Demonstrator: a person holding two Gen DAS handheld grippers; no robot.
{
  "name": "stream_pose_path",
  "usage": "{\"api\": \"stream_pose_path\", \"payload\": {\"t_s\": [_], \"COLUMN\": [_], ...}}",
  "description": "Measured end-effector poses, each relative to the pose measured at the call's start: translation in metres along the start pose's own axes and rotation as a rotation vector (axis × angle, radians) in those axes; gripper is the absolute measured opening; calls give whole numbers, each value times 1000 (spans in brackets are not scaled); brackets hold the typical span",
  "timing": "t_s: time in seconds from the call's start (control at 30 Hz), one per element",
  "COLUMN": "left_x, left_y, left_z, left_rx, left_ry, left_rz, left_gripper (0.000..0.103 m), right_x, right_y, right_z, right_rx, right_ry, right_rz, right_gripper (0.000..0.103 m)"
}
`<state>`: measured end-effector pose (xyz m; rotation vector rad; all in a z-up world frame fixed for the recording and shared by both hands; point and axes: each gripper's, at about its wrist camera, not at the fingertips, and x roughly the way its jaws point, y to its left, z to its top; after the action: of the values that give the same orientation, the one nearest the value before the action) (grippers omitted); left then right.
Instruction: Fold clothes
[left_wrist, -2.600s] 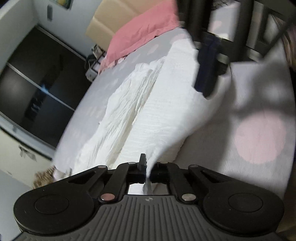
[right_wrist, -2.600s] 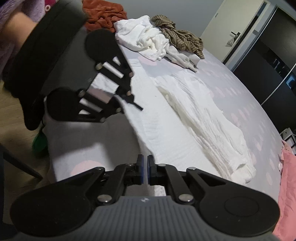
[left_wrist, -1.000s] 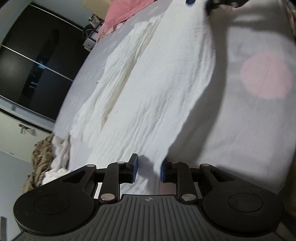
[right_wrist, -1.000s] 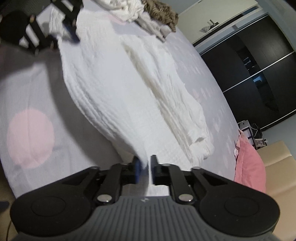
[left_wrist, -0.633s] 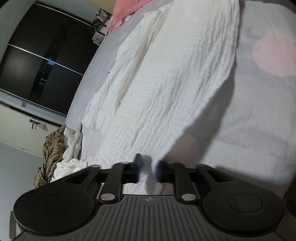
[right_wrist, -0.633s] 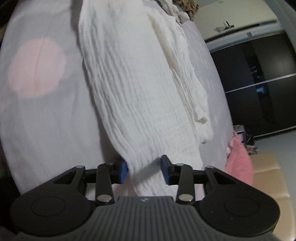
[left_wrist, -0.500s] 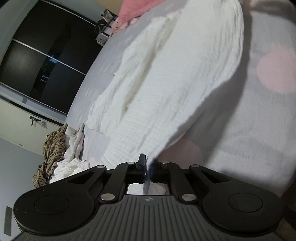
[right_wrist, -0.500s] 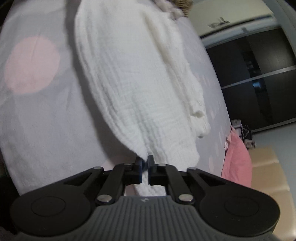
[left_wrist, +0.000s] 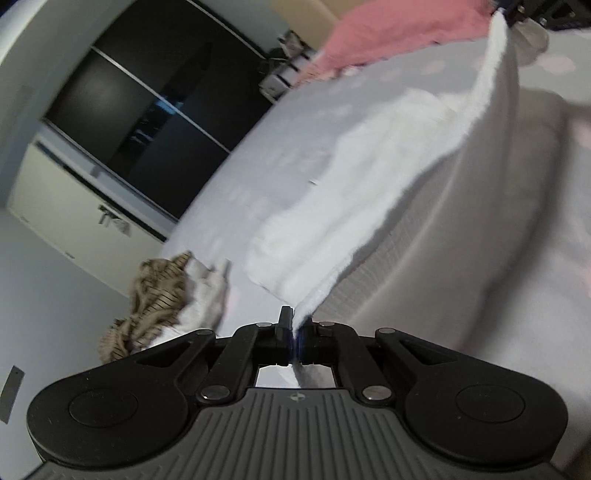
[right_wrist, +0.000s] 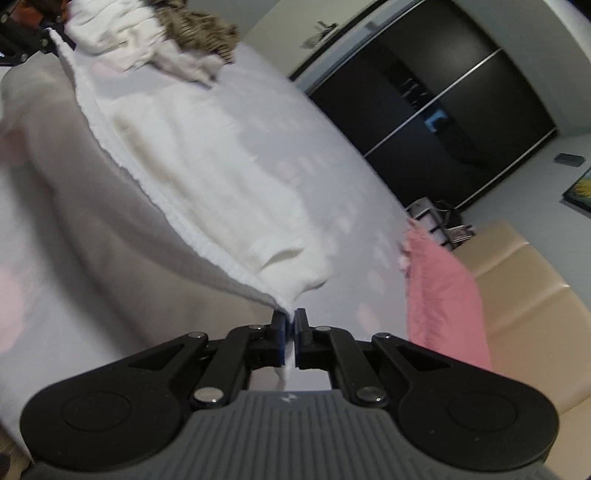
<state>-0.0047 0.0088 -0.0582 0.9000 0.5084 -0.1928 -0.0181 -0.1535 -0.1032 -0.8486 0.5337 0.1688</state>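
Both grippers (left_wrist: 294, 334) (right_wrist: 290, 338) clamped on white garment (left_wrist: 369, 192)

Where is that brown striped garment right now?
The brown striped garment lies crumpled on the bed's far end beside a white clothes heap, lower left in the left view, top in the right.

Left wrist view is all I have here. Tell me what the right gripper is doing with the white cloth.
Observer: The right gripper is shut on a corner of the white cloth.
Operator: Report the left end as seen from there.
Observer: The left gripper holds the far corner, top left of the right wrist view.
Operator: Describe the cloth between them.
Observer: Its held edge hangs raised above the bed; the far part lies on it.
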Motion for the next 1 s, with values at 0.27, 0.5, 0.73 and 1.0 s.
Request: {"api": "stream_pose_path", "payload": {"t_s": [0.27,0.5,0.73,1.0], "left_x": [29,78,151,194], "left_y": [41,71,64,54], "left_z": [38,60,59,47], "left_rx": [52,129,190,165], "left_ry": [-47,-49,6,85], "left_rz": [60,67,-35,-150], "left_gripper": [1,1,1,11], "right_x": [20,54,121,187], "right_y": [-35,-69,-84,-66], "right_z": [40,73,88,80], "right_rx": [18,18,-12,-18], "right_ry": [-19,-24,30,122], "right_rz": [-58,-52,13,106], "right_gripper": [5,5,5,5]}}
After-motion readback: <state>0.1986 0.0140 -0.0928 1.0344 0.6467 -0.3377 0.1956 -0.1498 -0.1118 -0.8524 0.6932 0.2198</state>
